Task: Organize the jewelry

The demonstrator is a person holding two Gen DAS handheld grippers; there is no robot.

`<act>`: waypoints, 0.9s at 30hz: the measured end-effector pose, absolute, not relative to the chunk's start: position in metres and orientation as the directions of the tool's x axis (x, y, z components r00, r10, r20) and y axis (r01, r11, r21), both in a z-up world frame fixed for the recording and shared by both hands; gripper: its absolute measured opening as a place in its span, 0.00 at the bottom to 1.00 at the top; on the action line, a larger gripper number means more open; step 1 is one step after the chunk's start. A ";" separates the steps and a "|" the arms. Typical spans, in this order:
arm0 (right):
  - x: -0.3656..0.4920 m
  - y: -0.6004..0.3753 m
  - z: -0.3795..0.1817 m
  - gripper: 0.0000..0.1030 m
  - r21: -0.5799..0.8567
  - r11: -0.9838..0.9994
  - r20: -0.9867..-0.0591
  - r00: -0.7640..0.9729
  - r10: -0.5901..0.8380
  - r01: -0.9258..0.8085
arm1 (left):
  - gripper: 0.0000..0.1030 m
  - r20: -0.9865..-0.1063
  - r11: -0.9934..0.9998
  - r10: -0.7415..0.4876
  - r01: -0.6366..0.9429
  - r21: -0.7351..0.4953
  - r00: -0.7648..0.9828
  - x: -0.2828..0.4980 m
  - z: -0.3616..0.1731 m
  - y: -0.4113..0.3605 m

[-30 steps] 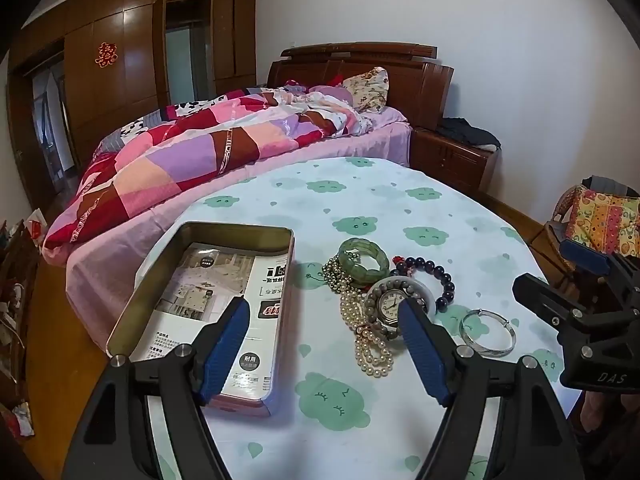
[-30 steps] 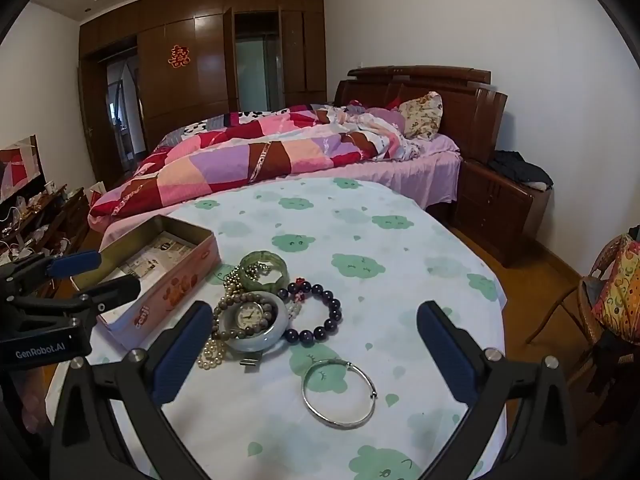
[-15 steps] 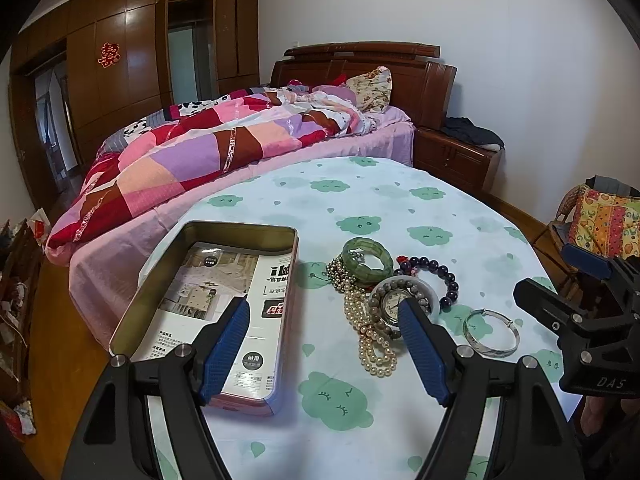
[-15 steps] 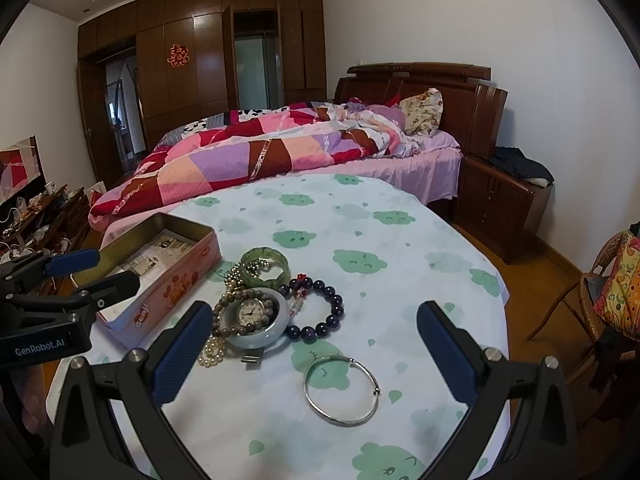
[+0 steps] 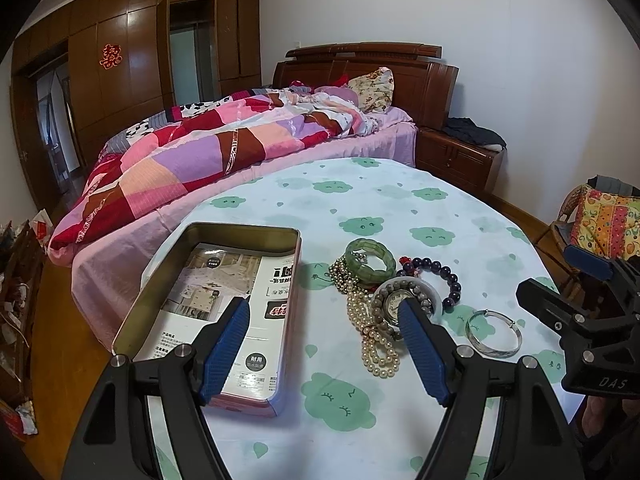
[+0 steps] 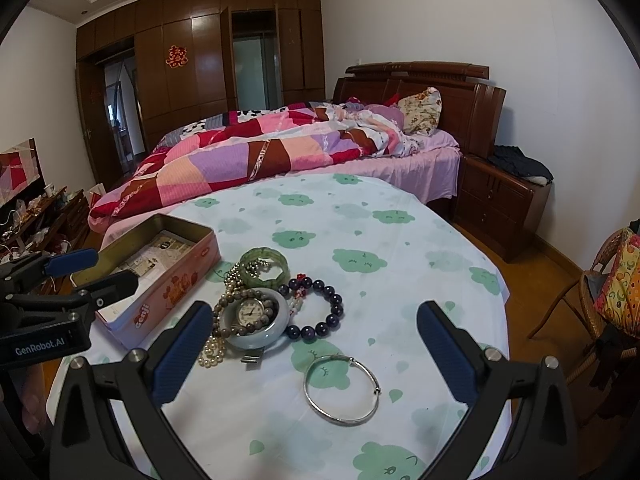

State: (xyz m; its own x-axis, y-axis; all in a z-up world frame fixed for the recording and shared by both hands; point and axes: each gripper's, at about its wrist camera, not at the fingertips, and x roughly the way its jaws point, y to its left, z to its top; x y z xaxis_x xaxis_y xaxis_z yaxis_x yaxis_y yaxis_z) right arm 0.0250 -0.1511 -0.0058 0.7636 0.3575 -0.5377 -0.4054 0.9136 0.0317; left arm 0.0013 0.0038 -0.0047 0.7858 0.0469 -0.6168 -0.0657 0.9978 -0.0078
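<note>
Left gripper (image 5: 322, 344): I see its blue pads spread wide, nothing between them, hanging over the near edge of the table (image 5: 400, 196).
Right gripper (image 6: 312, 354): my view shows it spread even wider and empty, low over the cloth.
Tin box (image 5: 224, 304): open, lying just ahead of my left gripper's left finger; printed leaflets line its bottom.
Jewelry pile: ahead of my left gripper's right finger and my right gripper's left finger.
Watch (image 6: 250, 312): face up inside a pale jade bangle (image 6: 276, 330), ringed by grey-brown beads.
Green bracelet (image 5: 370, 260): at the far end of the pile.
Pearl strand (image 5: 374, 344): trails toward me beside the bangle.
Dark bead bracelet (image 6: 320, 306): touches the bangle's right side.
Silver bangle (image 6: 340, 390): flat and alone, between my right gripper's fingers, nearest me.
</note>
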 end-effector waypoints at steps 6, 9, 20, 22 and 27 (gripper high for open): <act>0.025 -0.152 -0.006 1.00 0.033 0.913 -0.539 0.763 0.358 -0.406 | 0.74 -0.616 0.998 0.049 -0.067 -0.006 0.786 0.001 -0.004 0.004; 0.025 -0.151 -0.006 1.00 0.034 0.913 -0.539 0.762 0.359 -0.406 | 0.74 -0.617 0.998 0.049 -0.066 -0.006 0.786 0.001 -0.005 0.004; 0.026 -0.151 -0.008 1.00 0.036 0.914 -0.539 0.762 0.359 -0.405 | 0.74 -0.616 0.998 0.048 -0.065 -0.006 0.786 0.001 -0.005 0.004; 0.025 -0.151 -0.007 1.00 0.037 0.914 -0.540 0.762 0.359 -0.404 | 0.74 -0.617 0.998 0.049 -0.065 -0.005 0.786 0.001 -0.005 0.004; 0.025 -0.151 -0.007 1.00 0.038 0.913 -0.541 0.760 0.360 -0.405 | 0.74 -0.617 0.998 0.047 -0.065 -0.006 0.785 0.001 -0.005 0.004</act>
State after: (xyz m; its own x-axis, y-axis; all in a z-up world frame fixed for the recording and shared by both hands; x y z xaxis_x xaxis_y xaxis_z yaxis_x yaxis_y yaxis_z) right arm 0.0254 -0.1513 -0.0066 0.7603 0.3599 -0.5408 -0.4055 0.9133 0.0378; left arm 0.0013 0.0040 -0.0047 0.7855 0.0472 -0.6171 -0.0646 0.9979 -0.0059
